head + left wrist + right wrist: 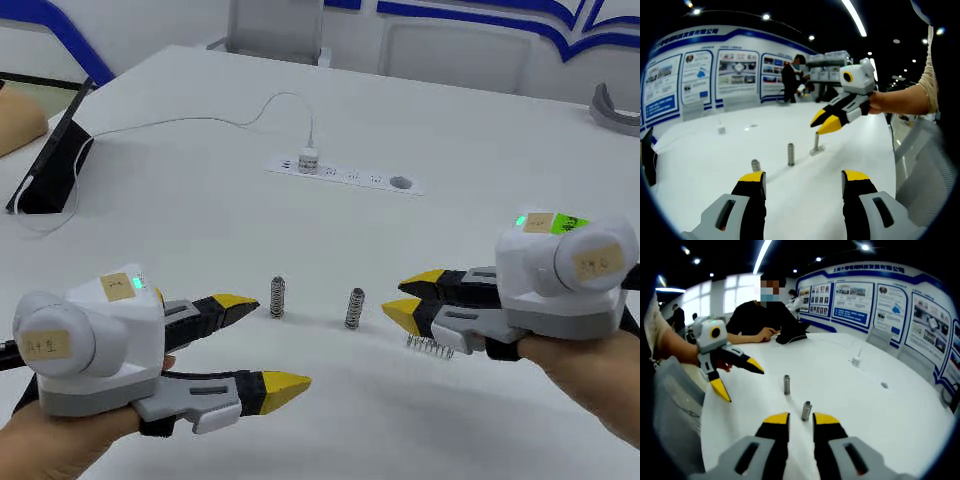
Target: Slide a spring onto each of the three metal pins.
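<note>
loose spring lies flat, axis left-right, lower right, just under right gripper; jaws narrowly parted, empty; left gripper wide, farther

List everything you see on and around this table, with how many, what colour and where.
Table: one, white, under everything.
Pins with springs: two, silver, upright mid-table.
Loose spring: one, silver, lying flat beside the right claw.
Power strip: one, white, far side of the table.
Charger: one, white, plugged into the strip, cable trailing left.
Tablet: one, black, propped at the left edge.
Left claw: one, yellow-tipped, open, near left.
Right claw: one, yellow-tipped, open, near right.
</note>
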Action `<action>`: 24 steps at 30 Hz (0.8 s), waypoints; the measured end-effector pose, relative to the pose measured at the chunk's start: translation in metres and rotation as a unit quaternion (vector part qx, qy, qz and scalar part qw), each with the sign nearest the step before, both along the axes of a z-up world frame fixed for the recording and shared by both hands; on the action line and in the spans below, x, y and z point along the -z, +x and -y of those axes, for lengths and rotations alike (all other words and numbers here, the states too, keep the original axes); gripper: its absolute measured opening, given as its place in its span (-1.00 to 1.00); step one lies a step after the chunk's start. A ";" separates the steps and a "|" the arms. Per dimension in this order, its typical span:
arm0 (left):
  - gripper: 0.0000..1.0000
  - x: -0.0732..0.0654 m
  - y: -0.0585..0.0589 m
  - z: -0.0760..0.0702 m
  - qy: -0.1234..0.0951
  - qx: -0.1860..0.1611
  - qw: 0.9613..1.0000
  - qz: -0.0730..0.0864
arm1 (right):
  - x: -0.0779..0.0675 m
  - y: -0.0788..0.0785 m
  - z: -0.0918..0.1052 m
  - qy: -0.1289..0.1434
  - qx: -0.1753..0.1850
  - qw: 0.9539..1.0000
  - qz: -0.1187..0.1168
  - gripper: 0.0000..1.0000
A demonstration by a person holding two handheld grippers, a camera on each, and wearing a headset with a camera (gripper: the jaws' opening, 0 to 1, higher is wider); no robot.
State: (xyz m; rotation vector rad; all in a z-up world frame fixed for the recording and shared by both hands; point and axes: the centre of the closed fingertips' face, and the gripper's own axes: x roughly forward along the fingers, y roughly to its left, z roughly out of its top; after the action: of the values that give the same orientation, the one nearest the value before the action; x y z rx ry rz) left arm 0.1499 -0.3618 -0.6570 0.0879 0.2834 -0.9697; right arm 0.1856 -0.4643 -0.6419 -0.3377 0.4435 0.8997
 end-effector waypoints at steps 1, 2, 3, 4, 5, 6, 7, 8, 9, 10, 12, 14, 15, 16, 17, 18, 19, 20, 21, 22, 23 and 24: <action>0.24 0.000 0.000 0.000 0.000 0.000 1.000 0.000 | 0.001 -0.002 0.002 -0.001 0.000 1.000 -0.001 -0.62; 0.24 0.000 0.000 0.001 -0.001 0.001 1.000 0.000 | 0.001 -0.004 0.004 -0.002 0.001 1.000 -0.001 -0.61; 0.24 -0.001 0.001 0.001 0.000 0.001 1.000 0.001 | 0.002 -0.006 0.007 -0.003 0.002 1.000 -0.001 -0.61; 0.24 -0.002 0.001 0.002 0.000 0.002 1.000 0.001 | 0.003 -0.007 0.009 -0.003 0.002 1.000 -0.002 -0.61; 0.24 -0.002 0.001 0.002 -0.001 0.002 1.000 0.002 | 0.004 -0.009 0.012 -0.003 0.004 1.000 -0.003 -0.61; 0.24 -0.003 0.002 0.002 -0.002 0.003 1.000 0.003 | 0.004 -0.009 0.014 -0.004 0.006 1.000 -0.003 -0.61; 0.24 -0.003 0.002 0.003 -0.001 0.003 1.000 0.003 | 0.006 -0.011 0.017 -0.005 0.008 1.000 -0.004 -0.61; 0.24 -0.003 0.002 0.003 -0.001 0.004 1.000 0.003 | 0.007 -0.012 0.020 -0.005 0.009 1.000 -0.005 -0.61; 0.24 -0.003 0.002 0.003 0.000 0.004 1.000 0.003 | 0.008 -0.012 0.022 -0.006 0.011 1.000 -0.005 -0.61; 0.24 -0.003 0.002 0.003 0.000 0.005 1.000 0.003 | 0.009 -0.013 0.025 -0.007 0.013 1.000 -0.006 -0.61; 0.24 -0.003 0.002 0.003 0.001 0.006 1.000 0.003 | 0.012 -0.015 0.029 -0.009 0.015 1.000 -0.008 -0.61; 0.24 -0.003 0.001 0.003 0.001 0.006 1.000 0.003 | 0.015 -0.016 0.035 -0.012 0.020 1.000 -0.011 -0.61; 0.24 -0.003 0.001 0.003 0.001 0.007 1.000 0.003 | 0.018 -0.015 0.039 -0.014 0.024 1.000 -0.014 -0.61; 0.24 -0.003 0.001 0.004 0.001 0.007 1.000 0.004 | 0.020 -0.015 0.042 -0.016 0.027 0.999 -0.016 -0.61; 0.24 -0.003 0.002 0.004 0.001 0.007 1.000 0.004 | 0.023 -0.014 0.046 -0.017 0.030 0.999 -0.019 -0.61; 0.24 -0.004 0.002 0.004 0.001 0.007 1.000 0.004 | 0.026 -0.013 0.051 -0.020 0.034 0.999 -0.021 -0.61; 0.24 -0.004 0.002 0.004 0.001 0.007 1.000 0.004 | 0.029 -0.012 0.054 -0.021 0.038 0.999 -0.023 -0.61; 0.24 -0.004 0.002 0.004 0.002 0.008 1.000 0.004 | 0.032 -0.011 0.058 -0.023 0.042 0.999 -0.025 -0.61; 0.24 -0.004 0.002 0.004 0.003 0.008 1.000 0.004 | 0.034 -0.009 0.060 -0.024 0.044 0.998 -0.026 -0.62; 0.24 -0.004 0.002 0.004 0.003 0.009 1.000 0.005 | 0.038 -0.006 0.063 -0.026 0.047 0.998 -0.028 -0.62; 0.24 -0.004 0.002 0.004 0.003 0.009 1.000 0.005 | 0.041 -0.004 0.065 -0.028 0.048 0.998 -0.030 -0.62; 0.24 -0.004 0.002 0.004 0.003 0.008 1.000 0.005 | 0.044 -0.002 0.067 -0.029 0.050 0.998 -0.033 -0.62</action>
State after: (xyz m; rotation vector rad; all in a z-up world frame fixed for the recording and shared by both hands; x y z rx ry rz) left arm 0.1521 -0.3653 -0.6528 0.1010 0.2770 -0.9834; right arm 0.1835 -0.5313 -0.6856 -0.3375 0.5444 0.8040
